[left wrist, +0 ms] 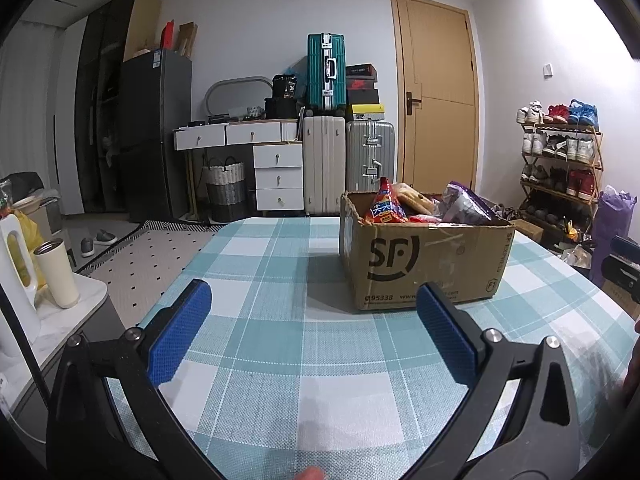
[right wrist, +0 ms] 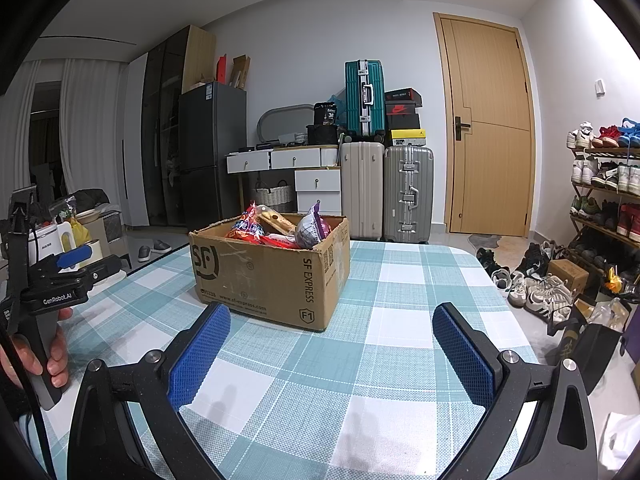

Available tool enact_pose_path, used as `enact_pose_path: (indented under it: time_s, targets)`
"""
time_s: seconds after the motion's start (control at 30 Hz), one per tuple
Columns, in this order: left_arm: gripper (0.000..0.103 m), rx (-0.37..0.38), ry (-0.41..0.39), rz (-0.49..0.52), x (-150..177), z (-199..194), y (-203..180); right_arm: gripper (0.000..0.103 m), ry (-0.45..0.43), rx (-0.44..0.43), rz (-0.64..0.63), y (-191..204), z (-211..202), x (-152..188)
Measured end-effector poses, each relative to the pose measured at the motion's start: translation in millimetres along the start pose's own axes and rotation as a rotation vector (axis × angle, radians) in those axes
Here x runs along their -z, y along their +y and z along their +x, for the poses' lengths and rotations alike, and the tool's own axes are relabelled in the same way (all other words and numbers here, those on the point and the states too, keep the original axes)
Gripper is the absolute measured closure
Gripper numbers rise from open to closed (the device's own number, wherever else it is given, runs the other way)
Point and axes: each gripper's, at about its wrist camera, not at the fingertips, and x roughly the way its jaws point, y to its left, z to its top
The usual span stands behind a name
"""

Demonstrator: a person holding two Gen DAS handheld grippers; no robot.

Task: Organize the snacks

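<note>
Two claws hover over the checked tablecloth (left wrist: 280,320), each spread wide and holding nothing: the left gripper (left wrist: 314,308) just left of the cardboard box (left wrist: 420,264), the right gripper (right wrist: 332,332) near its right corner. Snack packets (right wrist: 280,228) fill the box.

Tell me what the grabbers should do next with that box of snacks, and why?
Probably ease the right hand-held gripper forward toward the cardboard box. Both it and the left hand-held gripper are open, hold nothing, and sit short of the box on the checked tablecloth. The snack packets are all inside, sticking up, so nothing can be sorted until one is reached.
</note>
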Motion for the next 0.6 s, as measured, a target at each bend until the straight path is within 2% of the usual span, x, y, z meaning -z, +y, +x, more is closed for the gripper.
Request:
enact_pose_path:
  time_s: [0.6]
  targets:
    - [0.001, 0.008, 0.015, -0.004, -0.4, 2.8, 2.9, 0.0, 0.0, 0.0, 0.0, 0.2, 0.2, 0.1]
